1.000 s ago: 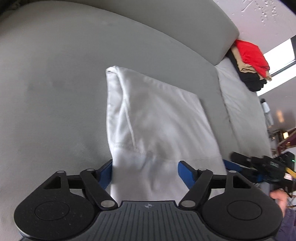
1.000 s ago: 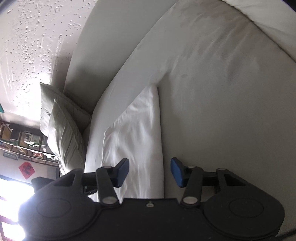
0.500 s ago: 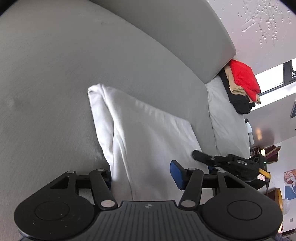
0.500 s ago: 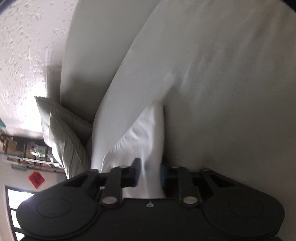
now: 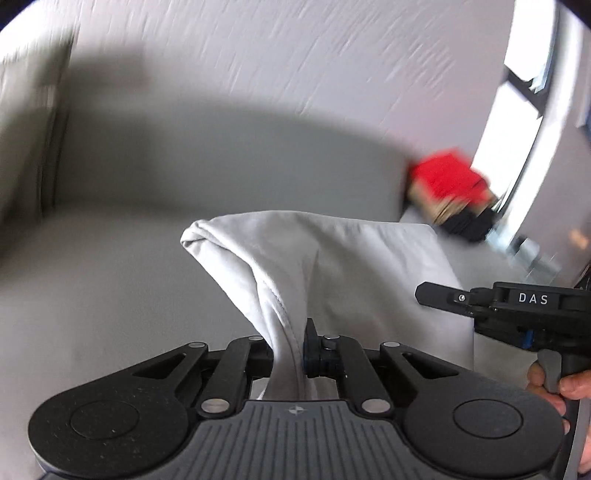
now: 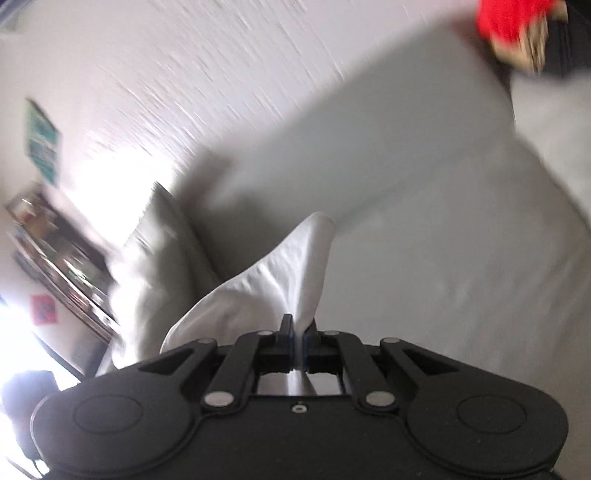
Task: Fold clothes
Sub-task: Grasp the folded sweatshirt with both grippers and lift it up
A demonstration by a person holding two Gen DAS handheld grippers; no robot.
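A folded white garment (image 5: 332,266) hangs above the grey sofa seat (image 5: 110,288), held by both grippers at its near edge. My left gripper (image 5: 290,350) is shut on one near corner, with cloth bunched between its jaws. My right gripper (image 6: 299,343) is shut on the other near corner of the white garment (image 6: 284,273). The right gripper also shows in the left wrist view (image 5: 428,293), at the garment's right edge. The garment's far end droops toward the seat.
A pile of folded clothes with a red one on top (image 5: 447,181) sits at the sofa's right end, also in the right wrist view (image 6: 513,18). Grey cushions (image 6: 162,243) lie at the left end. The sofa backrest (image 5: 221,162) rises behind.
Both grippers have shut on the garment's near corners and lifted it off the seat. Both views have swung upward toward the backrest and wall and are blurred by motion.
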